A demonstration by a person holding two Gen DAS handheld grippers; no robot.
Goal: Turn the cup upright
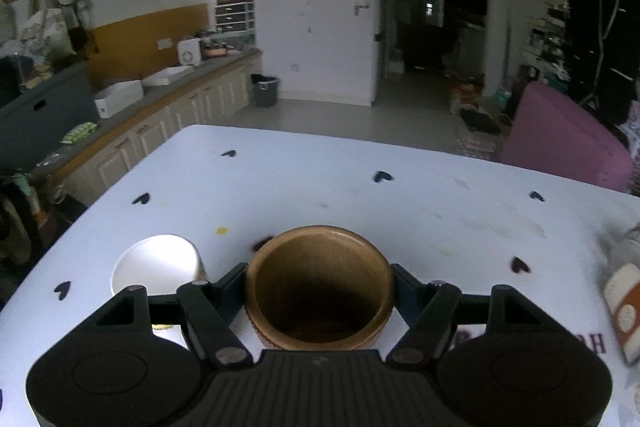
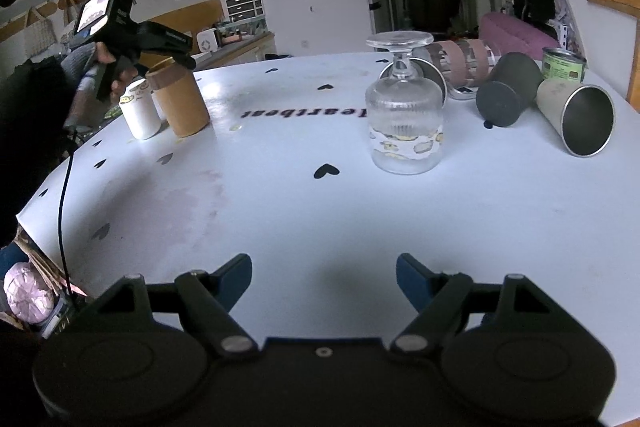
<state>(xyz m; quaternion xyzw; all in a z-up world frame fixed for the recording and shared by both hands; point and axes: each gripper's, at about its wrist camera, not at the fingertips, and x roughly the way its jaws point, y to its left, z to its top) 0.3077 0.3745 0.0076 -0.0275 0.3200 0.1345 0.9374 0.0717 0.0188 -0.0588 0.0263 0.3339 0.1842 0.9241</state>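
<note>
Patterned can [image 1: 624, 311] — perhaps a tin — cut off at right edge

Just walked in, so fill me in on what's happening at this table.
A person is setting cups upright with two handheld grippers. The left gripper has its jaws on either side of a brown wooden cup, which stands upright, mouth up, beside a white paper cup. The right gripper hangs open and empty over the white table. Ahead of it, a stemmed glass stands upside down, and a dark cup and a steel cup lie on their sides.
</note>
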